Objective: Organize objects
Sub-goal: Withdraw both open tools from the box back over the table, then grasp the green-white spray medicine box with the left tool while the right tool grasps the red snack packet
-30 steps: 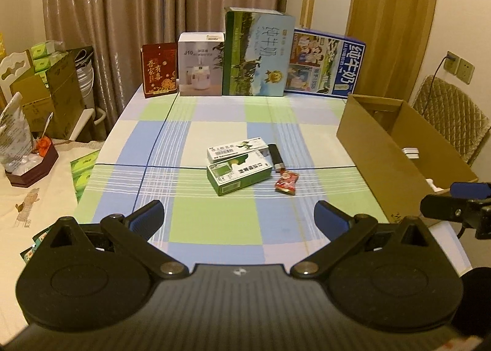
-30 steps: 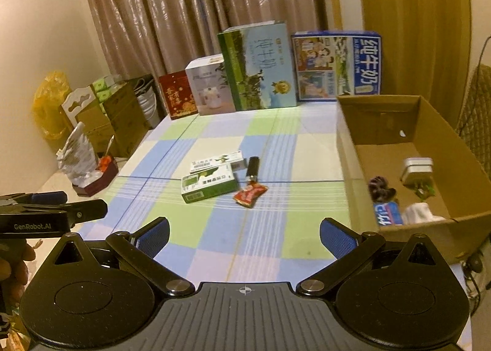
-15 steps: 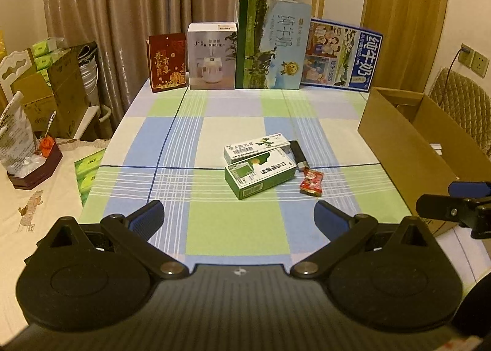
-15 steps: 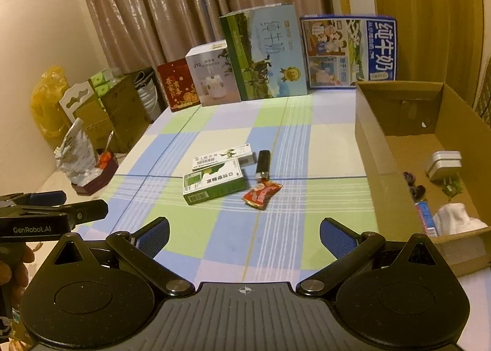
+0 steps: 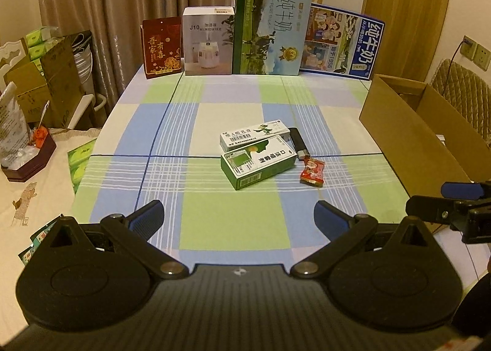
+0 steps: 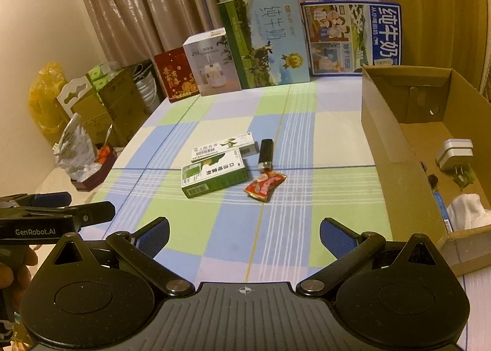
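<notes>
- The left gripper point(image 5: 238, 218) hovered over the near edge of the checked green, blue and white tabletop point(image 5: 233, 225), its blue-padded fingers point(image 5: 146, 218) spread wide with nothing between them.
- The right gripper point(image 6: 244, 235) hung likewise, fingers point(image 6: 336, 235) spread and empty.
- A green-and-white cardboard medicine box point(image 5: 258, 161) lay flat mid-tabletop.
- Touching that green box's far side lay a slim white cardboard box point(image 5: 254, 134).
- Just right of the green box lay a black lighter point(image 5: 298, 142); a red candy wrapper point(image 5: 312, 171) lay just beside the lighter's near end.
- Well right of the green box stood an open brown cardboard carton point(image 6: 396, 148), holding a white plug adapter point(image 6: 454, 154) and a white crumpled cloth point(image 6: 468, 211).
</notes>
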`<action>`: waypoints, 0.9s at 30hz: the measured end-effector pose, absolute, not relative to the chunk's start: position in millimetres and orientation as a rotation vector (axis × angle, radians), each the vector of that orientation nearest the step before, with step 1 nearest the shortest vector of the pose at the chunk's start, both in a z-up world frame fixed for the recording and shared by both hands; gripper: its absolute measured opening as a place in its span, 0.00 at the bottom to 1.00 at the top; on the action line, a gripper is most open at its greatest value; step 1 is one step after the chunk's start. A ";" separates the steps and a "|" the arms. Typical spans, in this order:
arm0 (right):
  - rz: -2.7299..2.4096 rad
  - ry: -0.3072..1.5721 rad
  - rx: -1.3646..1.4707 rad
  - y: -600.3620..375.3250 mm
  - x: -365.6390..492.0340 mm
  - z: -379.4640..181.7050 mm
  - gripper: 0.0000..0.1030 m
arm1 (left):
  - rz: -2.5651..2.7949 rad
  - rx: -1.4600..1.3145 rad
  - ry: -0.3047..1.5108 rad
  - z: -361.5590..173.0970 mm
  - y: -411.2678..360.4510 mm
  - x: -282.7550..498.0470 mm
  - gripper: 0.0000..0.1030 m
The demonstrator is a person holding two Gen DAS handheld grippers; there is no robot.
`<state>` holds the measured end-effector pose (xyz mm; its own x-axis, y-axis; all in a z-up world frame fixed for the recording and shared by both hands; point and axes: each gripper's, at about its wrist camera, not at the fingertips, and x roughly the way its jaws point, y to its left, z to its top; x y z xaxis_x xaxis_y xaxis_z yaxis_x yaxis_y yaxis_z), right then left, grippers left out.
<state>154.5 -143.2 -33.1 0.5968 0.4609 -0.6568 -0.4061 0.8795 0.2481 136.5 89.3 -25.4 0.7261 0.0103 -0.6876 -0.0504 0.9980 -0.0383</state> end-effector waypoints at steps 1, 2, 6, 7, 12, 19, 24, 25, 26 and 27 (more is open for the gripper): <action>0.503 0.781 0.074 -143.9 153.7 -32.0 0.98 | 0.034 -0.057 0.757 -24.9 89.0 135.7 0.99; 0.503 0.778 0.074 -144.2 153.4 -30.7 0.98 | 0.033 -0.059 0.755 -24.0 88.4 134.5 0.99; 0.501 0.773 0.066 -146.0 151.0 -27.5 0.98 | 0.028 -0.056 0.751 -21.1 85.5 130.9 0.99; 0.500 0.775 0.065 -146.1 150.3 -27.6 0.98 | 0.024 -0.054 0.750 -20.5 84.8 130.1 0.99; 0.494 0.781 0.069 -146.5 152.0 -31.7 0.98 | 0.013 -0.053 0.755 -21.8 84.9 130.5 0.99; 0.486 0.761 0.059 -139.1 168.7 -42.2 0.98 | -0.024 -0.073 0.784 -36.7 93.7 147.8 0.99; 0.480 0.765 0.060 -132.9 193.6 -59.7 0.98 | -0.064 -0.047 0.807 -55.7 101.1 176.6 0.99; 0.479 0.770 0.059 -131.5 199.2 -64.2 0.97 | -0.091 -0.050 0.814 -60.3 103.5 184.8 0.99; 0.479 0.774 0.058 -130.0 204.8 -67.9 0.96 | -0.104 -0.045 0.818 -64.1 105.3 190.9 0.99; 0.478 0.779 0.058 -128.7 210.5 -72.4 0.90 | -0.109 -0.028 0.821 -68.3 106.4 197.4 0.99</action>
<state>210.5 -128.7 -72.4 0.6105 0.4352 -0.6617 -0.3931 0.8918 0.2238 197.4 106.4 -68.3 0.6761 -0.1084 -0.7288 0.0863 0.9940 -0.0677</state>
